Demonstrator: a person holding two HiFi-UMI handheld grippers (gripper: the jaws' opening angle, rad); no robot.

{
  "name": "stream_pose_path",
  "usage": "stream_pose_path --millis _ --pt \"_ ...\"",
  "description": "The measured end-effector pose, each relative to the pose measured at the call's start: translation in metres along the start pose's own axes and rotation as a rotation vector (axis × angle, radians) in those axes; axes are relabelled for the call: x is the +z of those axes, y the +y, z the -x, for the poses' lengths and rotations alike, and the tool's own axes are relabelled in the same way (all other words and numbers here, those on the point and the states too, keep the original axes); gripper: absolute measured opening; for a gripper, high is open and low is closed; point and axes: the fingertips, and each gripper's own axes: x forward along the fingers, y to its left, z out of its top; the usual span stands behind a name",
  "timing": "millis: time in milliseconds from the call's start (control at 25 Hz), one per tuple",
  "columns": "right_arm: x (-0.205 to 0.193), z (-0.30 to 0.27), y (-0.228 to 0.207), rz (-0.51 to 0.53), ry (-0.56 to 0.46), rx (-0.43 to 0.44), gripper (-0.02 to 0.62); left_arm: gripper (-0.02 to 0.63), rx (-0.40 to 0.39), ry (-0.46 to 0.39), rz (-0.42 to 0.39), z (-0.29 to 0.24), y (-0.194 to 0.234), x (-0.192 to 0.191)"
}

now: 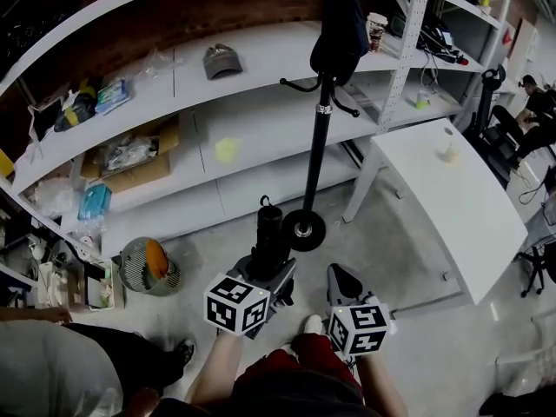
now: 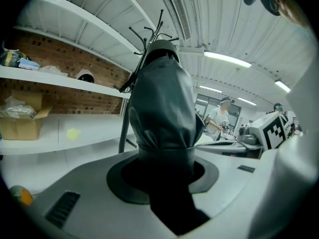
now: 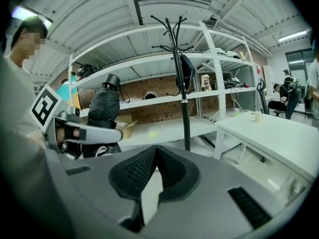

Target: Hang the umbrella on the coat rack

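Observation:
A folded black umbrella (image 1: 268,231) stands upright between the jaws of my left gripper (image 1: 269,272), which is shut on its lower part. In the left gripper view the umbrella (image 2: 162,108) fills the middle, rising out of the gripper (image 2: 164,176). The black coat rack (image 1: 318,137) stands just ahead on its round base, with curved hooks at mid height and a dark bag (image 1: 340,33) hanging near its top. My right gripper (image 1: 344,281) is beside the left one, shut with nothing in it. Its own view shows the gripper (image 3: 155,153) with pads meeting, the rack (image 3: 185,113) ahead and the umbrella (image 3: 103,108) at left.
White shelving (image 1: 252,120) runs behind the rack, holding a cap (image 1: 221,59) and a cardboard box (image 1: 130,159). A white table (image 1: 452,198) stands right of the rack. A round fan-like object (image 1: 148,266) lies on the floor at left. People sit at far right (image 1: 530,102).

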Motion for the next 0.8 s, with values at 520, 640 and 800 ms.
stream_pose_path --millis 520,640,800 --pt "0.053 -0.084 -0.067 0.027 -0.016 0.059 0.018 0.152 0.108 -0.006 0.0 -0.079 0.064 0.053" --pt "0.066 -0.1 -0.081 0.03 -0.021 0.077 0.018 0.152 0.131 -0.012 0.008 -0.094 0.075 0.066" --pt "0.08 -0.115 -0.092 0.021 -0.039 0.105 0.018 0.152 0.154 -0.017 0.021 -0.106 0.084 0.077"
